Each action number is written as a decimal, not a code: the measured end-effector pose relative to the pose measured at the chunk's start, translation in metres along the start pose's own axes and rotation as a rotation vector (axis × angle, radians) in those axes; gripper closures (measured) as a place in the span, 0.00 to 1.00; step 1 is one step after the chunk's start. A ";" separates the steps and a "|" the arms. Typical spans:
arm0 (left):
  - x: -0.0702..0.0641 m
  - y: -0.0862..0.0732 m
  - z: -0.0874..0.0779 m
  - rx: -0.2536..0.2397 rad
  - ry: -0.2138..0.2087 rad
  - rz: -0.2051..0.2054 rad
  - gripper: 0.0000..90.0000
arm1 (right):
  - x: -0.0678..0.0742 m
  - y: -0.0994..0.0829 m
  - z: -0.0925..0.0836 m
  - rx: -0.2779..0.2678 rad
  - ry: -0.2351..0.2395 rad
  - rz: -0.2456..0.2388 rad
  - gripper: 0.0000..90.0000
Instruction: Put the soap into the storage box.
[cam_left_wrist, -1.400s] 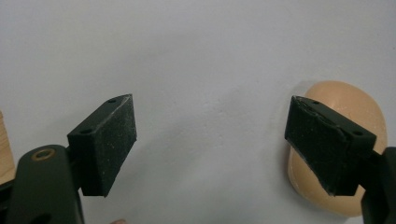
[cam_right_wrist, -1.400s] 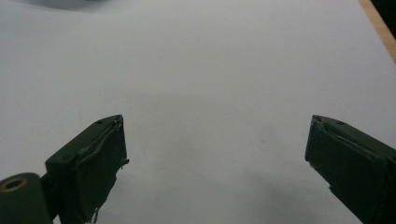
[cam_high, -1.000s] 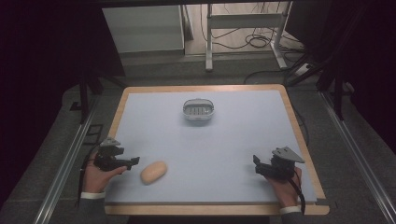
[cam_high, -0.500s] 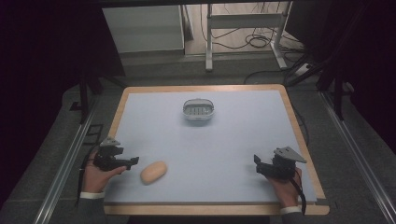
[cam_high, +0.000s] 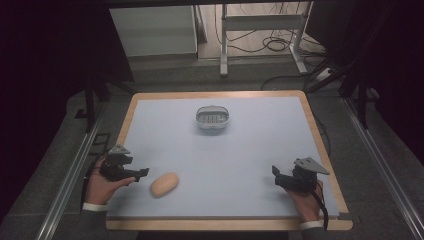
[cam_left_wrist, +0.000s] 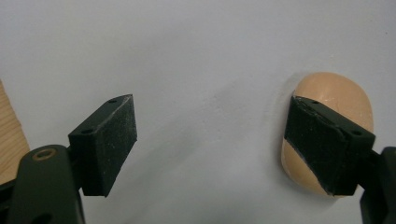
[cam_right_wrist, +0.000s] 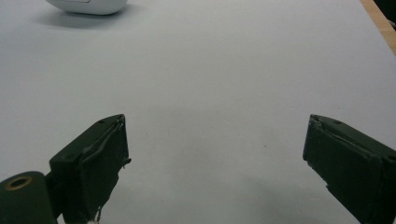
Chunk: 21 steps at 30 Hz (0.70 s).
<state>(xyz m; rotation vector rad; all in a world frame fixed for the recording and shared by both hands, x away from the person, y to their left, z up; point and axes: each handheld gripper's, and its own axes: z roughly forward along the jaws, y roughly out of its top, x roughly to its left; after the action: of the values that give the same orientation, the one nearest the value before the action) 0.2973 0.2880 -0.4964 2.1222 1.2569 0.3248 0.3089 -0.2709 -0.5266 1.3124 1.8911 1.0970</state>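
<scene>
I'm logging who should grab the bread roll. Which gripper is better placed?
Left. The left gripper sits open right beside the roll; the right gripper is far across the table.

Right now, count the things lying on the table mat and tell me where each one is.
2. A bread roll lies near the front left, just beside the open left tongs. A small white dish sits toward the far middle. Nothing seems hidden.

1. Left gripper (cam_high: 142, 172): held low in the left hand (cam_high: 102, 185), jaws wide apart, pointing right.
2. Right gripper (cam_high: 274, 172): held low in the right hand (cam_high: 306, 200), jaws wide apart, pointing left and forward.
</scene>
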 end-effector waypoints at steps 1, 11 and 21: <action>-0.001 0.001 -0.001 -0.004 -0.009 0.008 0.19 | 0.000 0.000 0.000 0.001 0.000 0.002 0.08; -0.016 0.017 -0.006 0.014 -0.042 0.090 0.19 | 0.000 0.000 0.001 0.009 -0.011 0.000 0.08; -0.032 0.021 0.005 0.065 -0.082 0.128 0.20 | 0.000 0.000 0.000 0.004 -0.008 0.004 0.08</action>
<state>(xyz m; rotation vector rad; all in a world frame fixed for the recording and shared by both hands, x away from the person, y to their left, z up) 0.2980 0.2520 -0.4832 2.2534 1.1018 0.2511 0.3093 -0.2708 -0.5268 1.3208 1.8862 1.0890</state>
